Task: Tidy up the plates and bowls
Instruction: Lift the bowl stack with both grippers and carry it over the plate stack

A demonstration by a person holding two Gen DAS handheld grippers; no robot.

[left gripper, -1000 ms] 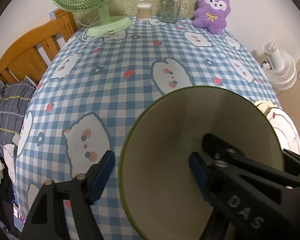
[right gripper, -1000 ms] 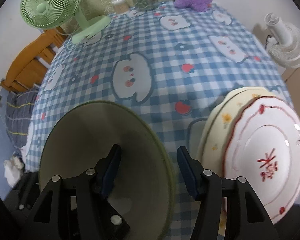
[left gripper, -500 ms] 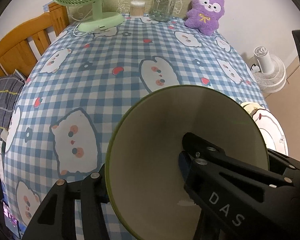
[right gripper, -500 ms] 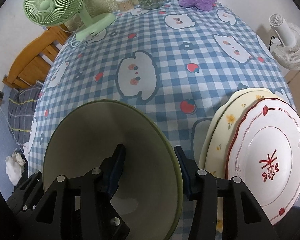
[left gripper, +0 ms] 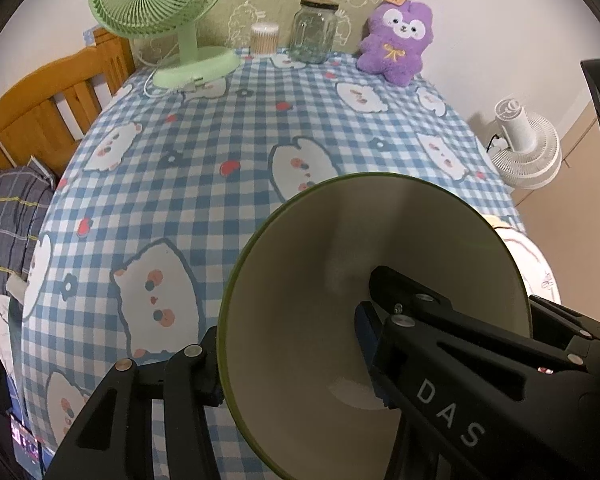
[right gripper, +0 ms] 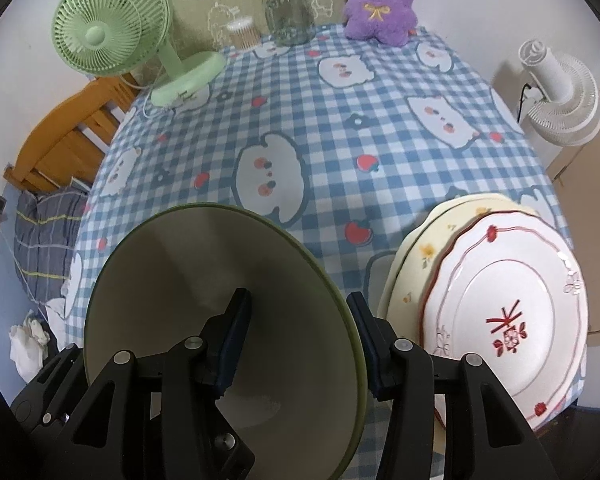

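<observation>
Checked tablecloth [right gripper: 340, 128], near edge: green bowl [right gripper: 204, 280] at 7 o'clock, clamped on opposite rims by left gripper [left gripper: 292, 360] and right gripper [right gripper: 296, 332]. Stacked plates [right gripper: 500, 312] at 4 o'clock. Lift level, both grips even, then nest it.

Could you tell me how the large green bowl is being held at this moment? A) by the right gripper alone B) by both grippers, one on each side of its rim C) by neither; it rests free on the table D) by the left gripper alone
B: the left gripper clamps one side of the bowl's rim and the right gripper clamps the opposite side.
</observation>
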